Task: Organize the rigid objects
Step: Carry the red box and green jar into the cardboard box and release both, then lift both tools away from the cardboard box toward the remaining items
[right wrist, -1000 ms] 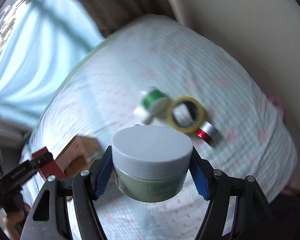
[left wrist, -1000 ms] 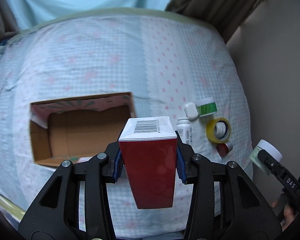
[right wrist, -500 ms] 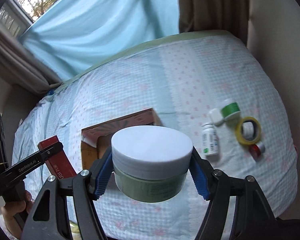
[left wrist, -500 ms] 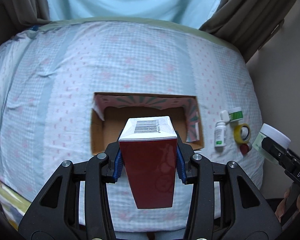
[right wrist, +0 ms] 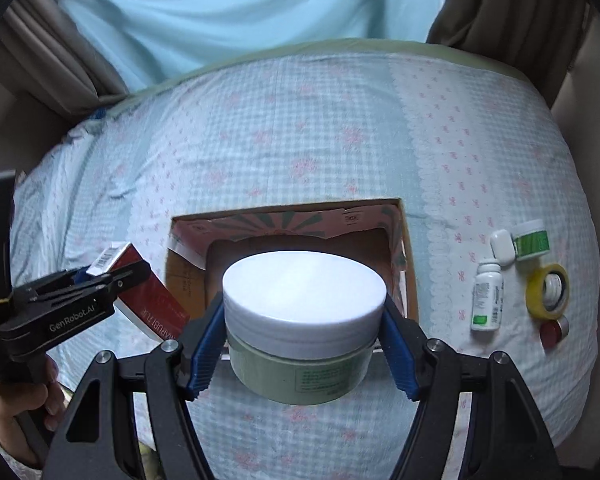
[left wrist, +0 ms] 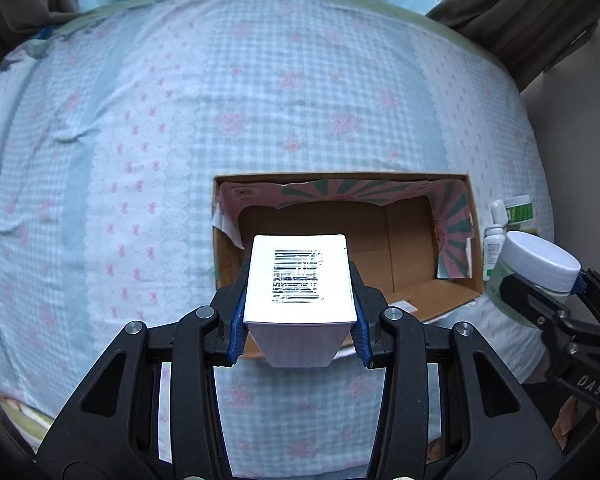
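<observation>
My left gripper (left wrist: 299,330) is shut on a red box (left wrist: 300,284) with a white barcoded end, held above the near left part of an open cardboard box (left wrist: 412,248). The red box also shows in the right wrist view (right wrist: 148,300). My right gripper (right wrist: 300,356) is shut on a green jar with a white lid (right wrist: 304,316), held above the cardboard box (right wrist: 404,248) near its front edge. The jar also shows in the left wrist view (left wrist: 536,268), at the box's right end.
The box lies on a bed with a blue checked sheet (left wrist: 180,120). Right of the box lie a white bottle (right wrist: 487,300), a small white case (right wrist: 502,247), a green-labelled jar (right wrist: 533,239), a yellow tape roll (right wrist: 548,290) and a red-and-silver tape roll (right wrist: 554,332). Curtains hang behind.
Both grippers have swung toward the cardboard box and moved closer over it. The red box has tipped so its barcoded end faces the left camera. Both grips are unchanged.
</observation>
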`<state>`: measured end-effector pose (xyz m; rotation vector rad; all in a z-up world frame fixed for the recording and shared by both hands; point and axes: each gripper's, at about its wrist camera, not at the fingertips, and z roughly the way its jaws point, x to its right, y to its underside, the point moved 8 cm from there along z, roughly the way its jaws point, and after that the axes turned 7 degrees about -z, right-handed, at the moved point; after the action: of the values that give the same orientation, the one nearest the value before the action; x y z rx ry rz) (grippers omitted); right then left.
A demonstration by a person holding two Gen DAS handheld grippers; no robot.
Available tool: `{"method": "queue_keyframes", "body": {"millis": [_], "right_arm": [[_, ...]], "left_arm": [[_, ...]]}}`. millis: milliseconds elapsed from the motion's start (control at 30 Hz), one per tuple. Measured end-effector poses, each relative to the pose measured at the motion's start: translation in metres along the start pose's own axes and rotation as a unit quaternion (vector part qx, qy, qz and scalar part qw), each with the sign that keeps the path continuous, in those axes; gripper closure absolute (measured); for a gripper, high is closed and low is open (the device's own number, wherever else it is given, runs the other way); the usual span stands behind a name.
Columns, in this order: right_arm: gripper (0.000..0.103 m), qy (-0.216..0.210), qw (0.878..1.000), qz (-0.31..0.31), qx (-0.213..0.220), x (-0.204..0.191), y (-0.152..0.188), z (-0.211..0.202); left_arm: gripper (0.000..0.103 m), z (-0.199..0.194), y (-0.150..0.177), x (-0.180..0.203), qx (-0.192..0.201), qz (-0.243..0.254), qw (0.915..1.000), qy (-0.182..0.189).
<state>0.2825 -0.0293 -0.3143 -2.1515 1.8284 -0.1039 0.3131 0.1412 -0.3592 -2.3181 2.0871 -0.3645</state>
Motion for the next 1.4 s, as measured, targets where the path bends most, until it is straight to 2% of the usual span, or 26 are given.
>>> {"method": "queue_keyframes", "body": {"millis": [233, 367, 467, 633, 700, 733, 767, 800, 867, 1167, 1400], "right_arm": [[0.037, 0.009, 0.998, -0.039, -0.053, 0.0, -0.005, 0.073], [0.037, -0.009, 0.995, -0.047, -0.083, 0.001, -0.003, 0.11], [0.037, -0.005, 0.993, -0.062, -0.102, 0.004, -0.002, 0.137], [0.037, -0.02, 0.987, -0.111, -0.115, -0.002, 0.005, 0.163], [0.036, -0.016, 0.984, -0.137, -0.114, -0.005, 0.006, 0.169], [0.034, -0.011, 0.983, -0.147, -0.112, -0.006, 0.007, 0.171], [0.024, -0.008, 0.981, -0.154, -0.116, -0.006, 0.009, 0.174], [0.0, -0.008, 0.98, -0.159, -0.121, -0.005, 0.011, 0.177], [0.0, -0.018, 0.98, -0.161, -0.114, -0.004, 0.012, 0.177], [0.0, 0.006, 0.983, -0.146, -0.116, 0.013, 0.025, 0.16], [0.0, 0.002, 0.987, -0.128, -0.101, 0.011, 0.021, 0.124]], "left_arm": [[0.065, 0.055, -0.003, 0.003, -0.059, -0.006, 0.9982, 0.006], [0.065, 0.088, -0.006, 0.006, -0.087, 0.014, 0.996, -0.015], [0.065, 0.113, -0.01, 0.006, -0.107, 0.023, 0.9937, -0.025], [0.065, 0.13, -0.015, 0.011, -0.115, 0.051, 0.9912, -0.04], [0.058, 0.131, -0.018, 0.013, -0.113, 0.066, 0.9899, -0.056], [0.024, 0.129, -0.02, 0.015, -0.108, 0.071, 0.9898, -0.06], [0.003, 0.127, -0.022, 0.016, -0.105, 0.071, 0.9902, -0.058], [0.0, 0.124, -0.025, 0.017, -0.097, 0.069, 0.9916, -0.051], [0.0, 0.12, -0.027, 0.014, -0.089, 0.062, 0.9929, -0.049], [0.0, 0.101, 0.0, -0.003, -0.093, 0.024, 0.9945, -0.042], [0.0, 0.055, 0.011, -0.003, -0.058, 0.023, 0.9974, -0.036]]}}
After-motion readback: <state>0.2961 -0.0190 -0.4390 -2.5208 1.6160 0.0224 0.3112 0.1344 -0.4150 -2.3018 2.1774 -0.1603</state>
